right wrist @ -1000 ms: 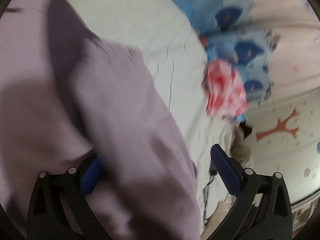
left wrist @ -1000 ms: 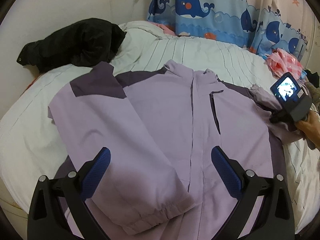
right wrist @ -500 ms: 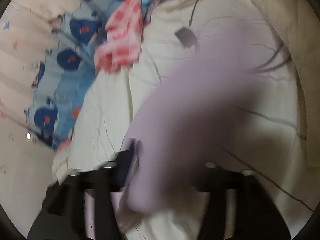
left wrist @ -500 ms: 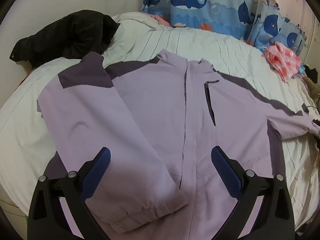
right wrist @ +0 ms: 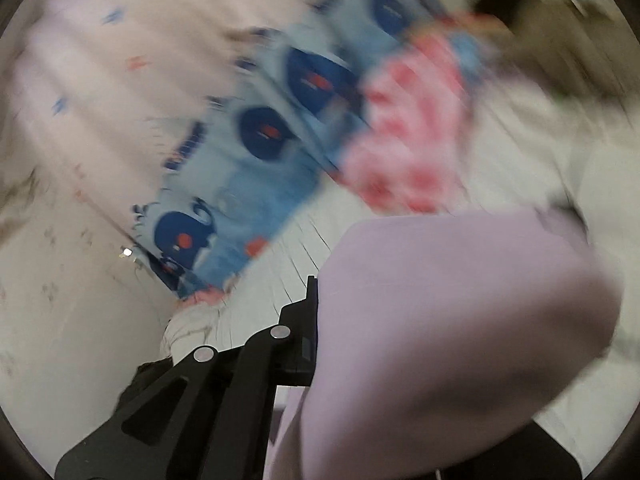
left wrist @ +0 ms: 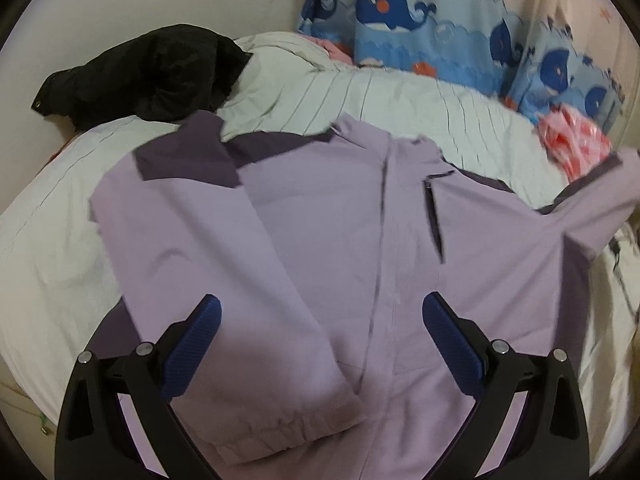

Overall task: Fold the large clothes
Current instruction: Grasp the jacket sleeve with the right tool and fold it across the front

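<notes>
A lilac jacket [left wrist: 320,232] with dark purple shoulders lies front-up on the bed. Its left sleeve [left wrist: 224,288] is folded down across the chest. My left gripper [left wrist: 320,320] hovers open above the jacket's lower front, with nothing between its blue pads [left wrist: 200,336]. The jacket's right sleeve [left wrist: 592,208] is lifted off the bed at the right edge. In the blurred right wrist view, my right gripper [right wrist: 320,312] is shut on that lilac sleeve [right wrist: 460,312], whose cloth drapes over and hides the right finger.
A black garment [left wrist: 152,76] lies bunched at the bed's far left. A pink patterned cloth [left wrist: 576,144] sits at the far right by the whale-print curtain [left wrist: 440,32]. The striped white sheet [left wrist: 360,100] runs behind the jacket to the wall.
The right gripper has closed on the jacket's right sleeve and swung it up off the bed. The left gripper stayed open over the jacket front.
</notes>
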`<state>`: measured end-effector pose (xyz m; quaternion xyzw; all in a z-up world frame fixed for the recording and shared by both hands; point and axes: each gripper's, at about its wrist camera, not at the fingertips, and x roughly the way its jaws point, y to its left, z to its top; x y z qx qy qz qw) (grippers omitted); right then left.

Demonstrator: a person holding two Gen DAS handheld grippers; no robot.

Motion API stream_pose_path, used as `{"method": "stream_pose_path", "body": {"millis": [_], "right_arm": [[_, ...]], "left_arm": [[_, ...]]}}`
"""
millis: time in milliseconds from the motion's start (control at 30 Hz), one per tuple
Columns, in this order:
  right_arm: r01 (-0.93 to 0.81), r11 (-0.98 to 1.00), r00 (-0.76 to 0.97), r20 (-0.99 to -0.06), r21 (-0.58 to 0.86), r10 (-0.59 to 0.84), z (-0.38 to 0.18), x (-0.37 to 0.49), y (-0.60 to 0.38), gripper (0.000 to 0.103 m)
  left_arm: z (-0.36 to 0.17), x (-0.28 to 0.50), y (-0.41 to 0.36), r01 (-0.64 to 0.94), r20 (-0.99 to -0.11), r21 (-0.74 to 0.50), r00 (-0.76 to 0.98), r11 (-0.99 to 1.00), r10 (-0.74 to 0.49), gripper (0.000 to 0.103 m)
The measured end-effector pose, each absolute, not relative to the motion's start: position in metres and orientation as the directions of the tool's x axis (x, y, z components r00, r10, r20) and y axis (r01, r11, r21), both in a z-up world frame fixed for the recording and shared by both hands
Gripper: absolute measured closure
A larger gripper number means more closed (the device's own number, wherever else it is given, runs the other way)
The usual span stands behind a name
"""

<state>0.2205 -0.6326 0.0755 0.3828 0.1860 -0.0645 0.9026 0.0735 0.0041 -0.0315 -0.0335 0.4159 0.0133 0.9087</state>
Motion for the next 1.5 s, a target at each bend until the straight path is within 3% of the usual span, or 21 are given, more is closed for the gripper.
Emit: {"method": "stream_pose_path", "body": {"millis": [100,167,267,367,500,633,700,767,800,833,900,933,1000,1100,1133,1267,1367,1467,1500], "right_arm": [[0.404,0.646,0.870,-0.491,0.648,-0.052,0.044,0.253,-0.664,0.098],[0.574,0.537,0.744,-0.668,0.618,-0.025,-0.021,0.261,-0.690,0.095],[0.676,0.463,0.645,-0.764,0.573,0.002,-0.086,0.222,-0.696,0.090],[0.559,0.502,0.709,-0.694,0.660,0.123,-0.103,0.150,-0.658,0.076],[0.337,0.638,0.687,-0.644,0.692,0.336,-0.096,0.045,-0.558,0.040],[0.181,0.662,0.531,-0.639,0.727,0.556,-0.100,-0.019,-0.462,0.039],[0.155,0.654,0.522,-0.623,0.740,0.582,-0.090,-0.041,-0.439,0.039],[0.163,0.698,0.630,-0.618,0.698,0.470,-0.061,-0.062,-0.438,0.039],[0.197,0.731,0.706,-0.612,0.654,0.357,-0.048,-0.078,-0.447,0.039],[0.275,0.782,0.800,-0.584,0.560,0.137,-0.025,-0.087,-0.464,0.039],[0.388,0.801,0.834,-0.544,0.456,-0.094,-0.004,-0.096,-0.490,0.035],[0.440,0.733,0.819,-0.567,0.519,-0.090,-0.001,-0.095,-0.514,0.033],[0.378,0.618,0.859,-0.510,0.690,0.044,-0.004,-0.102,-0.533,0.032],[0.338,0.597,0.861,-0.495,0.727,0.115,-0.013,-0.110,-0.531,0.029],[0.338,0.546,0.856,-0.492,0.767,0.161,-0.030,-0.113,-0.537,0.023],[0.364,0.225,0.866,-0.417,0.904,0.274,-0.095,-0.095,-0.570,0.023],[0.314,0.105,0.914,-0.330,0.944,0.237,-0.106,-0.055,-0.590,0.022],[0.333,0.104,0.940,-0.339,0.937,0.047,-0.101,-0.013,-0.619,0.023],[0.378,0.179,0.921,-0.389,0.908,0.028,-0.092,0.016,-0.625,0.031]], "left_arm": [[-0.040,0.077,-0.008,-0.053,-0.772,-0.085,0.634,0.995,-0.032,0.006],[-0.050,0.079,-0.019,-0.033,-0.799,-0.087,0.599,0.996,-0.050,0.006],[-0.046,0.070,-0.028,0.013,-0.802,-0.073,0.593,0.997,-0.067,0.006],[-0.026,0.048,-0.018,0.043,-0.777,-0.050,0.626,0.998,-0.066,0.006],[-0.005,0.021,0.012,0.011,-0.762,-0.023,0.647,1.000,-0.025,0.006],[0.004,-0.008,0.041,-0.040,-0.781,-0.044,0.625,0.998,-0.009,0.006],[0.009,-0.023,0.050,-0.039,-0.777,-0.063,0.628,0.997,-0.025,0.006],[0.017,-0.044,0.060,-0.036,-0.760,-0.061,0.650,0.998,-0.023,0.006],[0.019,-0.051,0.064,-0.035,-0.755,-0.060,0.655,0.998,-0.022,0.006],[0.020,-0.056,0.067,-0.036,-0.755,-0.060,0.656,0.998,-0.022,0.006],[0.021,-0.066,0.079,-0.048,-0.758,-0.078,0.652,0.996,-0.028,0.006],[0.021,-0.069,0.084,-0.053,-0.759,-0.091,0.650,0.994,-0.035,0.006],[0.023,-0.078,0.094,-0.063,-0.755,-0.109,0.655,0.992,-0.042,0.006],[0.016,-0.087,0.110,-0.080,-0.754,-0.107,0.657,0.991,-0.028,0.006],[0.011,-0.088,0.115,-0.093,-0.764,-0.115,0.645,0.989,-0.028,0.006],[-0.008,-0.079,0.123,-0.118,-0.803,-0.168,0.592,0.979,-0.066,0.006],[-0.009,-0.072,0.115,-0.110,-0.803,-0.145,0.594,0.983,-0.052,0.006],[-0.011,-0.062,0.106,-0.100,-0.804,-0.149,0.592,0.984,-0.061,0.006],[-0.013,-0.056,0.102,-0.098,-0.807,-0.153,0.587,0.983,-0.067,0.006]]}}
